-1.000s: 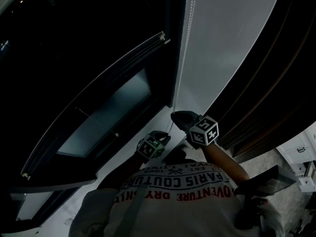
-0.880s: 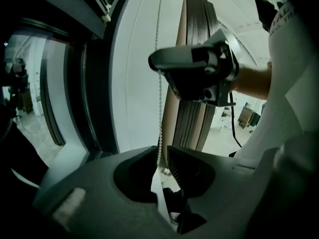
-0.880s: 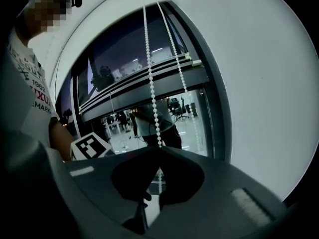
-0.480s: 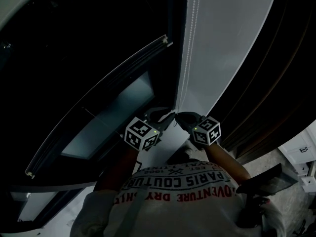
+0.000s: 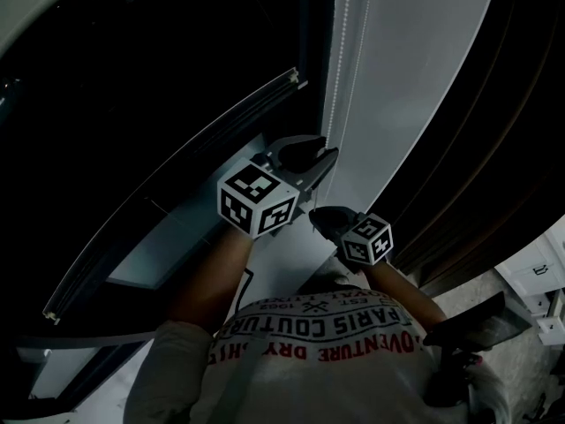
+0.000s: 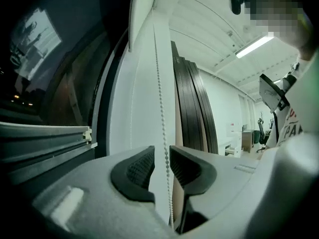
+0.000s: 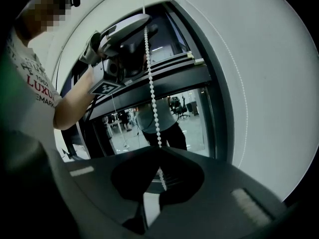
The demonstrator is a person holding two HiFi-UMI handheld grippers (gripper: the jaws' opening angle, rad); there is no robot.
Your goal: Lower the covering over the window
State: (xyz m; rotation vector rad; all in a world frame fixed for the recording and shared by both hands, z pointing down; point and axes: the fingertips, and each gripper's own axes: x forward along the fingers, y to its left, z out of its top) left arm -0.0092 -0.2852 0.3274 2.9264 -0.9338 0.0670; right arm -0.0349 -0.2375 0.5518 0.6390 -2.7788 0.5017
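A white bead chain (image 6: pixel 160 108) hangs beside the window, against a pale wall panel (image 5: pixel 415 78). My left gripper (image 5: pixel 311 155) is held high. Its jaws have just been opening and stand open, with the chain (image 5: pixel 328 87) running between the pads untouched. In the left gripper view the left gripper (image 6: pixel 162 166) straddles the chain. Lower down, my right gripper (image 5: pixel 323 220) is shut on the same chain (image 7: pixel 152 98), which enters the right gripper (image 7: pixel 158 157). The dark covering's bottom bar (image 5: pixel 185 179) crosses the window above the lit glass (image 5: pixel 199 223).
Dark wooden slats (image 5: pixel 494 148) stand right of the pale panel. A white sill (image 5: pixel 291 259) lies under the window. White drawers (image 5: pixel 540 272) and a black object (image 5: pixel 477 325) are at lower right. In the right gripper view the left gripper (image 7: pixel 124 31) shows above.
The left gripper has risen from beside the right gripper to well above it along the chain, and its jaws have opened. The right gripper has stayed put, shut on the chain.
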